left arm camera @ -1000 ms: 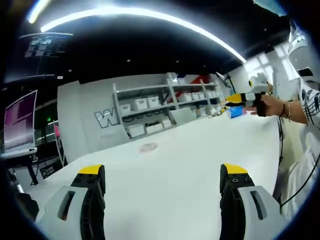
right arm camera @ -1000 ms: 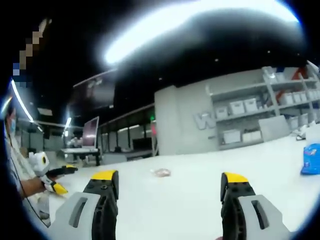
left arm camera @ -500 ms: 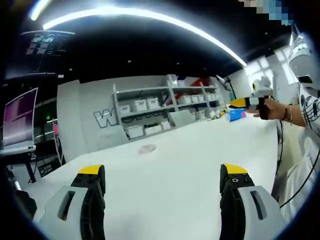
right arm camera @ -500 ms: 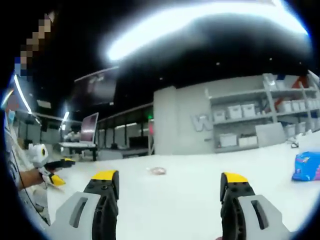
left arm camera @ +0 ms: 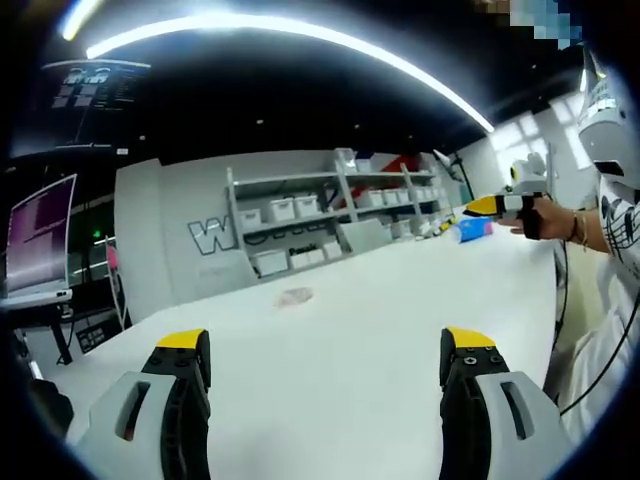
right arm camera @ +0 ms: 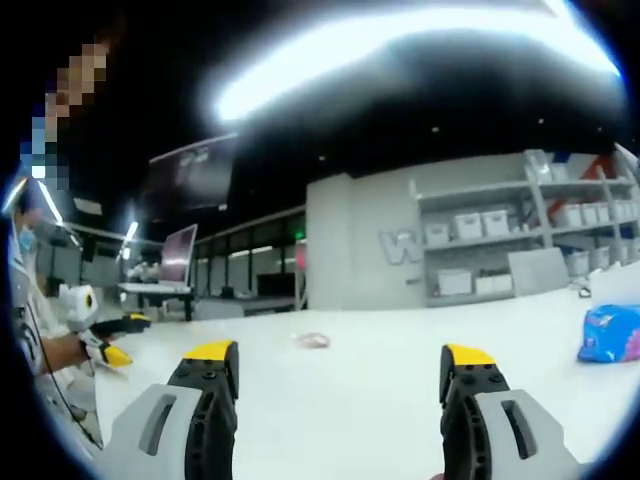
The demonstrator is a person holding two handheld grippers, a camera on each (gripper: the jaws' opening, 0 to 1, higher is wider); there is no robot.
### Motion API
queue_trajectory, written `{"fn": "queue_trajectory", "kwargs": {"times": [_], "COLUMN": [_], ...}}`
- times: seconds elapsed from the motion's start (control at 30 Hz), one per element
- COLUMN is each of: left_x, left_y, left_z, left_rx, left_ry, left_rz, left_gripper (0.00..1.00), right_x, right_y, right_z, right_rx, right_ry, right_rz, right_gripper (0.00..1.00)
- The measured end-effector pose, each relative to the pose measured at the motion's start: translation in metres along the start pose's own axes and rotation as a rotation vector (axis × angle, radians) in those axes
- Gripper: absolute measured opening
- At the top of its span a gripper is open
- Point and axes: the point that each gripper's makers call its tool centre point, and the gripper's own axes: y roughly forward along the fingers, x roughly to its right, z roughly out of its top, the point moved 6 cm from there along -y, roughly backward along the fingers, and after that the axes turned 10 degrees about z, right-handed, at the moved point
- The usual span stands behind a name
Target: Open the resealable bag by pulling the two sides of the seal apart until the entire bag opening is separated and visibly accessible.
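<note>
Both tongs — left (left arm camera: 325, 375), right (right arm camera: 340, 385) — are spread, empty; the blue resealable bag (right arm camera: 608, 335) lies well apart on the desk (right arm camera: 380, 385) — a hasty reach risks missing its seal.

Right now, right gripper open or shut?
Open: the right gripper has its yellow-tipped jaws standing wide apart, with bare white table between them.

left gripper view: low over white table (left arm camera: 340, 330), facing shelving (left arm camera: 320, 215) | right gripper view: same, shares table and shelving
</note>
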Motion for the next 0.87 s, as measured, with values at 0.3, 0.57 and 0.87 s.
{"fn": "queue_trajectory", "kwargs": {"times": [0.3, 0.57, 0.87], "left_x": [0.0004, 0.0009, 0.0014], "left_y": [0.0009, 0.0017, 0.0024], "left_z": [0.0003, 0.001, 0.0027], "left_rx": [-0.002, -0.006, -0.006], "left_ry": [-0.001, 0.004, 0.008], "left_rz": [0.004, 0.007, 0.003], "left_gripper": [0.94, 0.94, 0.94], "right_x": [0.0065, 0.0081, 0.0092], "right_y": [-0.0034, -0.0032, -0.0025], "right_z": [-0.0054, -0.0046, -0.0035], "right_rx": [-0.013, -0.009, -0.001], "right_ry": [-0.015, -0.018, -0.02], "right_rz": [-0.02, -0.027, -0.031], "right_gripper": [0.82, 0.81, 0.81]}}
